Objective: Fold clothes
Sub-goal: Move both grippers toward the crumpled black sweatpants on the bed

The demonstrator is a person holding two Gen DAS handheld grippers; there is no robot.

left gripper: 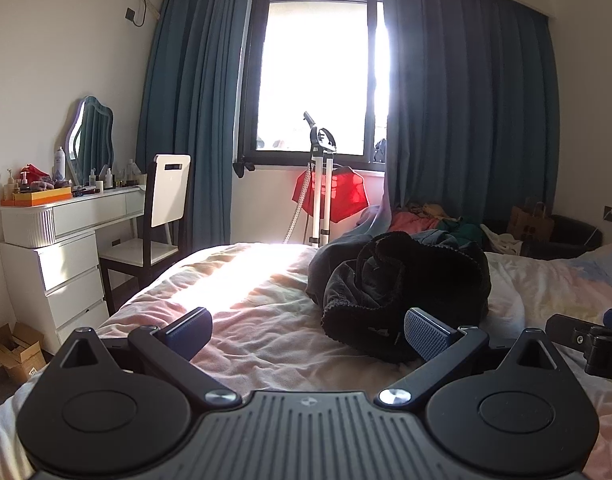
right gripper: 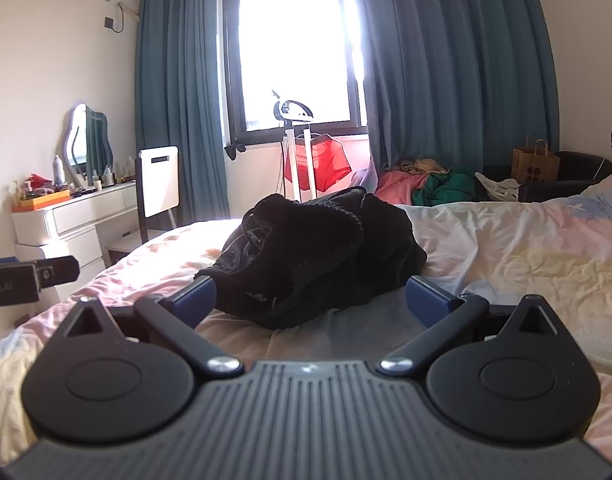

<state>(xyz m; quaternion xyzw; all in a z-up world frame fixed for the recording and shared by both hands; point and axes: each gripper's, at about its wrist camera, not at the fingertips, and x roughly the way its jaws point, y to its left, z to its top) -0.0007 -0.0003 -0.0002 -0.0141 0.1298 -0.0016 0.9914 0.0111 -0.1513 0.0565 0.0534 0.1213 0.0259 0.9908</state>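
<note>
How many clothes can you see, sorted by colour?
Black: 1, the black garment bunched on the bed
Red: 1, the red garment hanging by the window
Pink: 1, the pink garment in the pile behind the bed
Green: 1, the green garment beside it
Total: 4, though the pile may hide more.

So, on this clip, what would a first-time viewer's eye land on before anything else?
Probably the crumpled black garment heaped in the middle of the bed, right ahead of the open right tongs. Behind it, the bright window between blue curtains glares strongly, with a red cloth hanging below it. The left tongs are also open and empty.
</note>
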